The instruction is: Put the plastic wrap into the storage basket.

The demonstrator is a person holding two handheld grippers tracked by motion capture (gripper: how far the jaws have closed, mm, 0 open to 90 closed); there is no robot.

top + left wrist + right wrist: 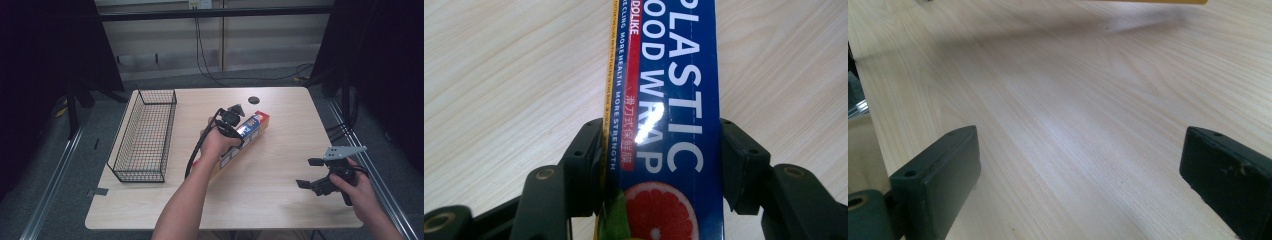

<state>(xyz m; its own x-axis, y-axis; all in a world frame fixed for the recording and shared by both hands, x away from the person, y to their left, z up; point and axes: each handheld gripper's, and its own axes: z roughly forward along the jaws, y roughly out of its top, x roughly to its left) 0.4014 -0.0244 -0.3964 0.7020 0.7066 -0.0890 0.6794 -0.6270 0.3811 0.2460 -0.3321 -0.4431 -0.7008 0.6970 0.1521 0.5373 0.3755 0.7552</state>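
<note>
A long blue and yellow plastic wrap box [252, 128] lies aslant over the middle of the wooden table [280, 200]. My left gripper [234, 126] is shut on the box near its middle. In the left gripper view the box [669, 100] runs up between the two black jaws, and both pads [586, 150] press on its sides. The box's near end is hidden behind the person's hand. My right gripper [311, 173] hovers at the table's front right, open, with nothing between its jaws. The right gripper view has that gripper [1078, 170] over bare wood.
A black wire basket [145, 134] stands along the table's left side, with nothing in it. A small black round disc [254, 99] lies near the far edge. Cables hang behind the table. Dark curtains stand at both sides.
</note>
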